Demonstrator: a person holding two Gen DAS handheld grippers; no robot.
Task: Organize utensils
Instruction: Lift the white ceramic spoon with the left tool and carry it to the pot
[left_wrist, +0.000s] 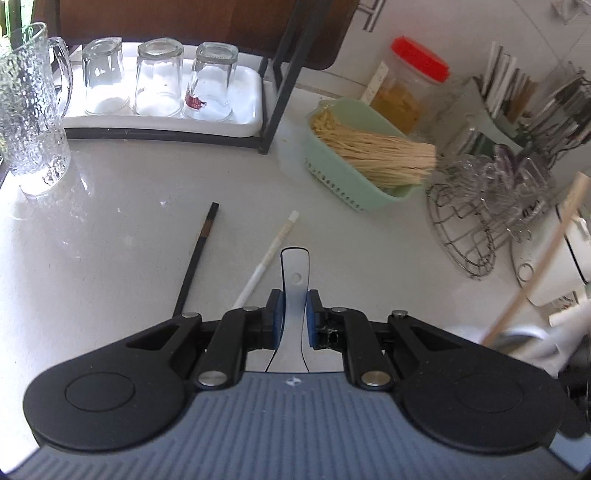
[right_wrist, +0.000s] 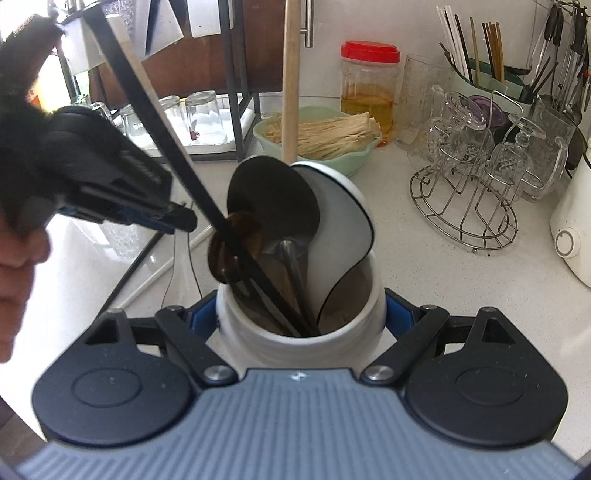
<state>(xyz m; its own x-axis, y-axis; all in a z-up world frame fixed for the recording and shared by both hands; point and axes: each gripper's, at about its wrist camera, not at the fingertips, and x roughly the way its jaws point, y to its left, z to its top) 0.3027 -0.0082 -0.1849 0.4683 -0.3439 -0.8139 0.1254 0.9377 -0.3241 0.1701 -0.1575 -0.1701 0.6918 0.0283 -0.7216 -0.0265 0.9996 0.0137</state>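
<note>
My left gripper (left_wrist: 294, 314) is shut on the flat white handle of a utensil (left_wrist: 294, 284) with a black rim and a hole, just above the counter. A black chopstick (left_wrist: 196, 258) and a white chopstick (left_wrist: 266, 258) lie on the counter ahead of it. My right gripper (right_wrist: 301, 314) is shut on a white utensil holder (right_wrist: 299, 332). The holder contains a dark ladle with a wooden handle (right_wrist: 290, 85), a white spoon (right_wrist: 343, 236), black chopsticks (right_wrist: 192, 184) and other utensils. The left gripper shows in the right wrist view (right_wrist: 162, 218), left of the holder.
A white tray (left_wrist: 243, 125) with three upturned glasses sits on a black rack at the back. A glass pitcher (left_wrist: 29, 110) stands far left. A green basket of noodles (left_wrist: 354, 147), a red-lidded jar (left_wrist: 410, 85), a wire glass rack (right_wrist: 469, 199) and a cutlery drainer (right_wrist: 491, 81) stand to the right.
</note>
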